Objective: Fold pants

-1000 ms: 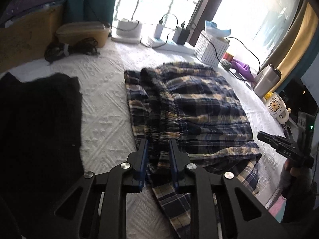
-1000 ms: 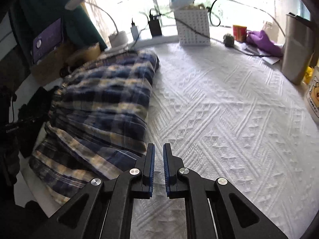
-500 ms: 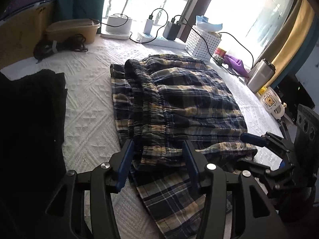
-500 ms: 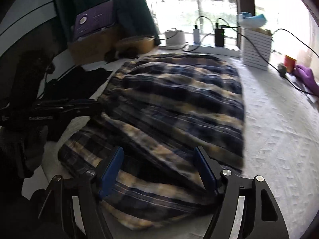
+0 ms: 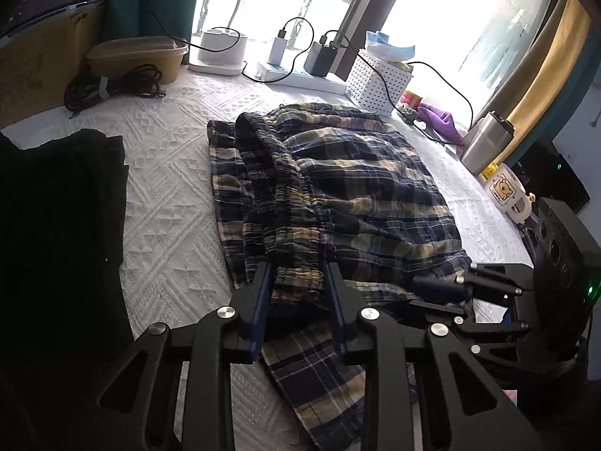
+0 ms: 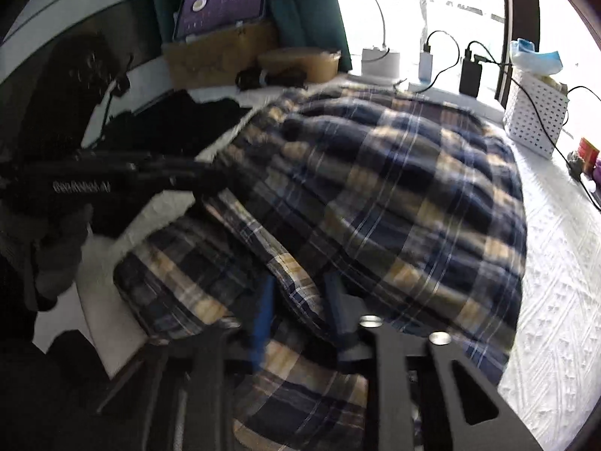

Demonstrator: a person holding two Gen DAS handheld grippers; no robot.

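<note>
Navy and yellow plaid pants (image 5: 338,188) lie partly folded on the white textured cover, the elastic waistband bunched along their left side; they fill the right wrist view (image 6: 375,188). My left gripper (image 5: 298,274) is open, its jaws astride the near end of the waistband. My right gripper (image 6: 298,293) is open, its jaws around a folded fabric edge at the pants' near right side; it also shows in the left wrist view (image 5: 443,289). The left gripper shows in the right wrist view (image 6: 180,173) at the pants' left edge.
A black garment (image 5: 56,206) lies left of the pants. Along the window stand a power strip with chargers (image 5: 285,67), a white perforated basket (image 5: 379,79), a steel tumbler (image 5: 484,143) and a bear mug (image 5: 507,191). A coiled cable (image 5: 112,86) and beige box (image 5: 139,56) sit back left.
Both grippers opened from shut and moved onto the pants. The left narrowed around the waistband end; the right swung left from bare cover and pushed onto the near fabric edge.
</note>
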